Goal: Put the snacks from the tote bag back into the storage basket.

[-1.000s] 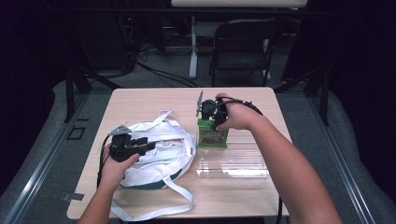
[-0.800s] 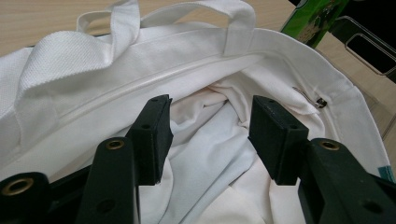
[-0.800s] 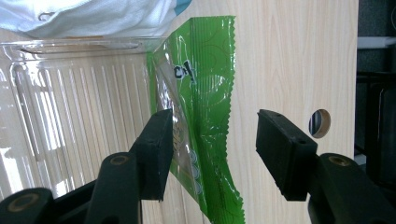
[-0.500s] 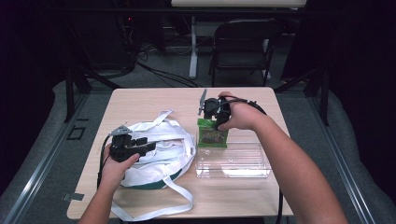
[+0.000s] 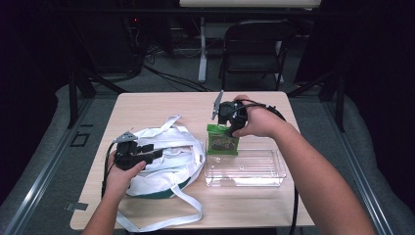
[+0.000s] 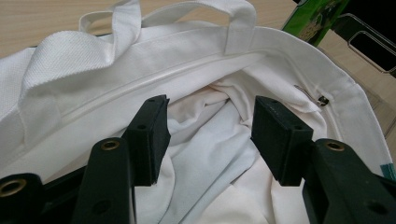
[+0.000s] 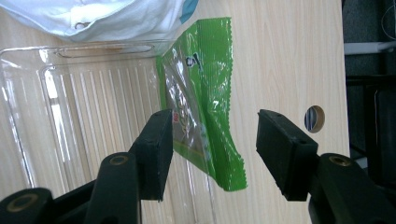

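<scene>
A green snack packet (image 5: 222, 142) rests across the far left corner of a clear plastic tray (image 5: 266, 180), part over the rim and part on the table. My right gripper (image 5: 229, 126) hovers just above the packet, open. In the right gripper view the packet (image 7: 201, 102) lies between and beyond the open jaws of this gripper (image 7: 212, 140), untouched. A white tote bag (image 5: 171, 161) lies left of the tray. My left gripper (image 5: 151, 154) stays open over the bag's mouth. In the left gripper view the gripper (image 6: 210, 121) points into the bag's crumpled white lining (image 6: 210, 158).
The wooden table (image 5: 161, 105) has bare room along its far side. It has a round cable hole (image 7: 314, 118) near the packet. The bag's long straps (image 5: 161, 223) trail toward the front edge. A black chair (image 5: 254, 46) stands beyond the table.
The right gripper has drawn back slightly from the green packet, which stays at the tray's corner. The left hand has hardly moved.
</scene>
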{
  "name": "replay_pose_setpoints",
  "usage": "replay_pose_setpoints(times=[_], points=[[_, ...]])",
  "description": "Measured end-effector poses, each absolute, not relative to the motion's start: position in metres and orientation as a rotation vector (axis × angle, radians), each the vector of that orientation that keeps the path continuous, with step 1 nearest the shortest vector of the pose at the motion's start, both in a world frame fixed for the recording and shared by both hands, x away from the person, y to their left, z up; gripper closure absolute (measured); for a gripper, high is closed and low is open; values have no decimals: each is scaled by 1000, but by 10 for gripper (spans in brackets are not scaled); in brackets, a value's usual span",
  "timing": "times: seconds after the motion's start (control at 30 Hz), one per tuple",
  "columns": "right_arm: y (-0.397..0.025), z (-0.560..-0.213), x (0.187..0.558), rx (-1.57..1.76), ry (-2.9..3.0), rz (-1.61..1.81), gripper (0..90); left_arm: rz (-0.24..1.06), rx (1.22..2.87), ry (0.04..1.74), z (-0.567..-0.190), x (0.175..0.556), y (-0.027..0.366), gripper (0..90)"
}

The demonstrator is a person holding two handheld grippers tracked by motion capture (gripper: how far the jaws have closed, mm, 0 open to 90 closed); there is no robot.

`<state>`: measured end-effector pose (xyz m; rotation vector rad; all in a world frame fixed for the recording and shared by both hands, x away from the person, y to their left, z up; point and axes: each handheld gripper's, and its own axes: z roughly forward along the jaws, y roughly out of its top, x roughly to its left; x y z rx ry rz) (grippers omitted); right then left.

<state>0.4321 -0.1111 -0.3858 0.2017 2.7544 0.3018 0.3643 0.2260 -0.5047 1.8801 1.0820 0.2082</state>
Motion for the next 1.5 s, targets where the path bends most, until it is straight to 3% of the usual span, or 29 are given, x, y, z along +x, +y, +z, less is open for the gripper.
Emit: replay_pose_setpoints(times=[1.0, 1.5], points=[[-145, -388, 381, 409, 2628, 446, 468, 218, 1871, 1097, -505, 364, 229, 455], [-169, -424, 343, 626, 2539, 684, 480, 219, 1868, 1099, -506, 364, 229, 455]])
